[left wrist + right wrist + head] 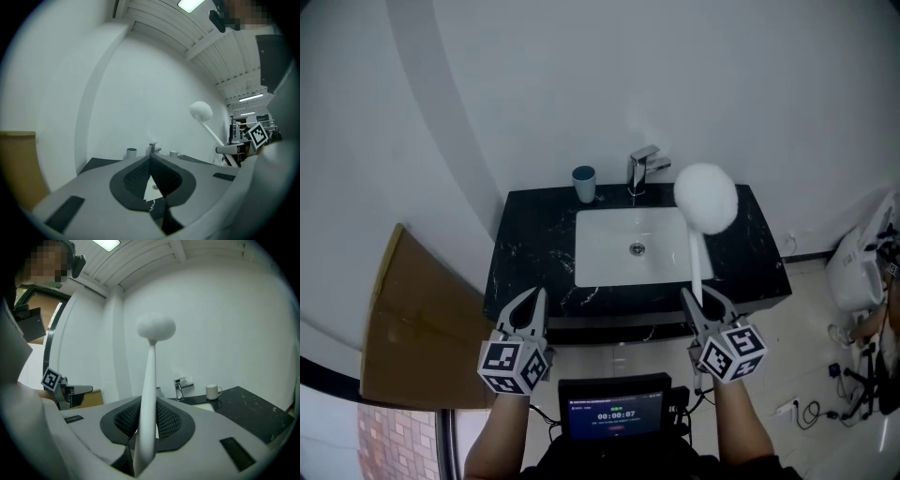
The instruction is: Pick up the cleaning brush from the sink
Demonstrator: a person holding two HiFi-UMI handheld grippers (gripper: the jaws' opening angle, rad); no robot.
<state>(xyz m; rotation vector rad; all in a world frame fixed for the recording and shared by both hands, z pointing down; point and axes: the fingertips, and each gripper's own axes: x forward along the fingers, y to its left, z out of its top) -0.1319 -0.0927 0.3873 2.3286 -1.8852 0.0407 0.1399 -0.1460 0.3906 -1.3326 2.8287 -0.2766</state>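
Head view now: I'm looking steeply down at the sink (609,253); both gripper views face its faucet (153,148) from low, seemingly nearer.

Washroom corner, black marble vanity (525,253), white sink (609,251), chrome faucet (643,168), teal cup (584,184)

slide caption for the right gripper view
Right gripper holding the white cleaning brush by its handle, faucet and mug beyond.

White cleaning brush (705,198), upright, above sink (609,248)
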